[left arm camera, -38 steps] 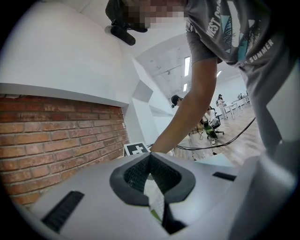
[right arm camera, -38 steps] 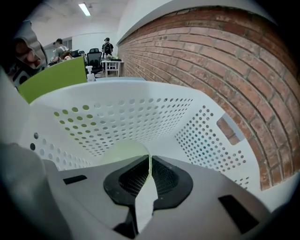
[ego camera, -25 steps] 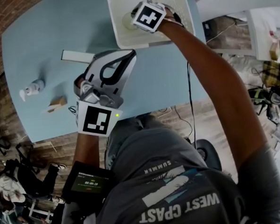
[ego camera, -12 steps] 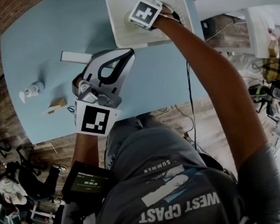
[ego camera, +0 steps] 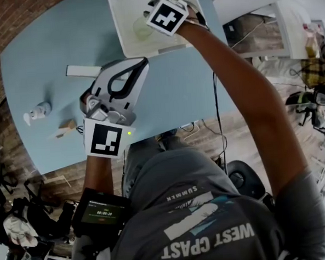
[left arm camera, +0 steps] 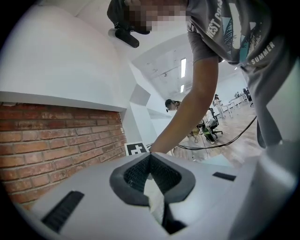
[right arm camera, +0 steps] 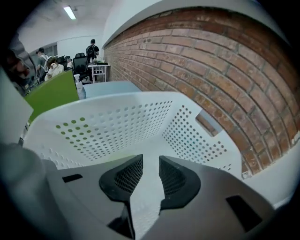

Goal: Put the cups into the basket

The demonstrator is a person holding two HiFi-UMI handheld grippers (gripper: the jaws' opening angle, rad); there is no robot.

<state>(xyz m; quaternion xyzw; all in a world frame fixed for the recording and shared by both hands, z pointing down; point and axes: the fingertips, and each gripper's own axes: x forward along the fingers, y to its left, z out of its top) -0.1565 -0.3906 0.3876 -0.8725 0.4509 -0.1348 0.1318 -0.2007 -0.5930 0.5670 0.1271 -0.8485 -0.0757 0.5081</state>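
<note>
- R gripper [right arm camera: 151, 161]: jaws opening, nothing between them; only basket [right arm camera: 108, 126] floor shows in the gap.
- Advice: I'd open fully, then lift straight up, no side drag.
- Pale cup [ego camera: 140, 28]: inside basket, just beside R gripper at 9 o'clock in head view, outside the jaws.
- L gripper [left arm camera: 150, 157]: pads closed together, empty, over table [ego camera: 48, 62].
</note>
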